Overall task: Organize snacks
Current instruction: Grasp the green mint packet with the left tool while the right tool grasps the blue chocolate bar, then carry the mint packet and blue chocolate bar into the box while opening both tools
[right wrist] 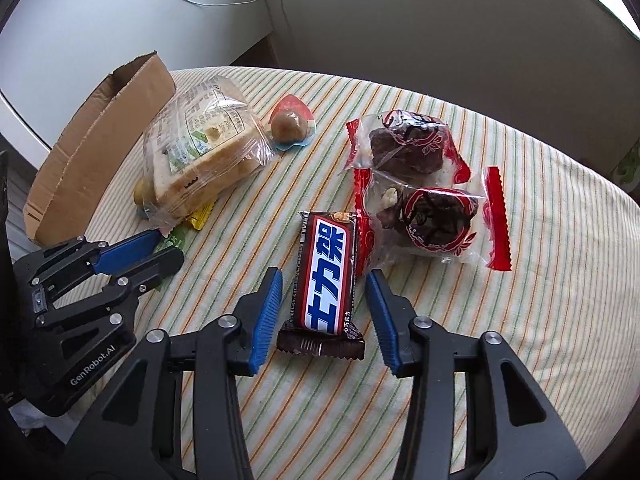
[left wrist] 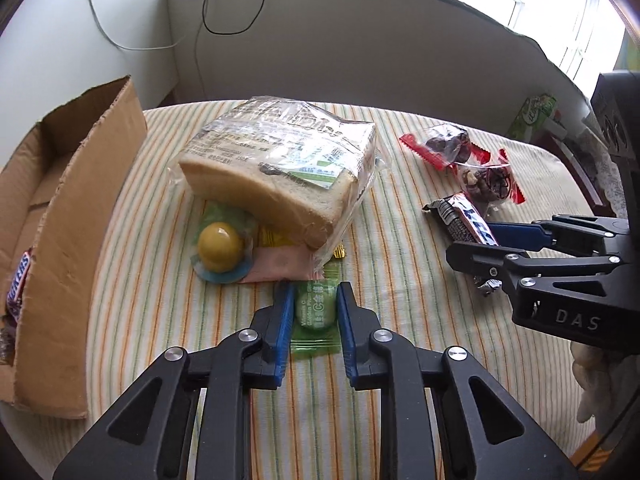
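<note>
My left gripper straddles a green plum candy packet on the striped tablecloth; its blue pads sit close on both sides, and it also shows in the right wrist view. My right gripper is open around a Snickers bar, pads apart from the wrapper. The bar also shows in the left wrist view, with the right gripper over it. A bagged bread loaf lies on small candies, beside a yellow jelly cup.
A cardboard box stands at the left table edge with a Snickers bar inside. Two red-ended date snack packets lie just beyond the right gripper. A brown jelly cup sits behind the bread. A green carton stands far right.
</note>
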`<state>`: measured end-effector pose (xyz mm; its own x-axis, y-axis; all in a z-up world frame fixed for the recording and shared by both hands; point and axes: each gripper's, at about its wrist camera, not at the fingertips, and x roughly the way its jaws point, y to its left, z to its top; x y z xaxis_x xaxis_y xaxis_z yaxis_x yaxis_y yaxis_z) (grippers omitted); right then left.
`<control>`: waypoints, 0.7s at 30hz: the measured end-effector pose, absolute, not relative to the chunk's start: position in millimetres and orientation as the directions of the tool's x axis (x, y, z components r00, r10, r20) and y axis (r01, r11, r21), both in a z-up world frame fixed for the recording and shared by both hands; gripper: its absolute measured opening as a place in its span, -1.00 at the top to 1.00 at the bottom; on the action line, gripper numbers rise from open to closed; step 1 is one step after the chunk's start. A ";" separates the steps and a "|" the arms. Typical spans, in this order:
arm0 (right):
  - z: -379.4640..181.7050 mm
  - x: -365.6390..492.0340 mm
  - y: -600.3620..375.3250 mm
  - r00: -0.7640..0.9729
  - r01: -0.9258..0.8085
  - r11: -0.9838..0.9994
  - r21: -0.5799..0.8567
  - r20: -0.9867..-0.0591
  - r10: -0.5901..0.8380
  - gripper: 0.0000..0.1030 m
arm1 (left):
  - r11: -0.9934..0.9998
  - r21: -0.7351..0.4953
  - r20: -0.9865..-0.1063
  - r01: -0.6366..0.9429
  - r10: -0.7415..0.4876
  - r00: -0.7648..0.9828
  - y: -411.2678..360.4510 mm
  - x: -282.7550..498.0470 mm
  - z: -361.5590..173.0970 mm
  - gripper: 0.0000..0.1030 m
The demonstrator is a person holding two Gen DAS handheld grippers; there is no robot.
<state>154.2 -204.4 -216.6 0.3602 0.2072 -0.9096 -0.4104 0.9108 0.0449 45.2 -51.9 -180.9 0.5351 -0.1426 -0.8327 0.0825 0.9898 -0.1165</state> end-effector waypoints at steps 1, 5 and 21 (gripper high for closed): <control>-216.6 152.9 -203.4 0.365 -0.417 0.909 0.033 -0.909 0.201 0.41 | 0.989 -0.118 -0.831 0.084 -0.144 0.538 -50.4 43.7 -180.8 0.63; -215.6 145.5 -203.1 0.371 -0.421 0.906 0.048 -0.902 0.220 0.43 | 0.985 -0.146 -0.829 0.091 -0.173 0.532 -42.7 34.5 -180.7 0.63; -191.2 113.5 -209.4 0.378 -0.414 0.906 0.087 -0.889 0.258 0.43 | 0.966 -0.237 -0.814 0.104 -0.256 0.521 -23.9 10.8 -152.7 0.63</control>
<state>113.5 -209.4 -191.2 0.3776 0.2576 -0.8894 -0.4139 0.9062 0.0868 10.8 -23.9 -152.7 0.5205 -0.2563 -0.8145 0.1040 0.9658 -0.2375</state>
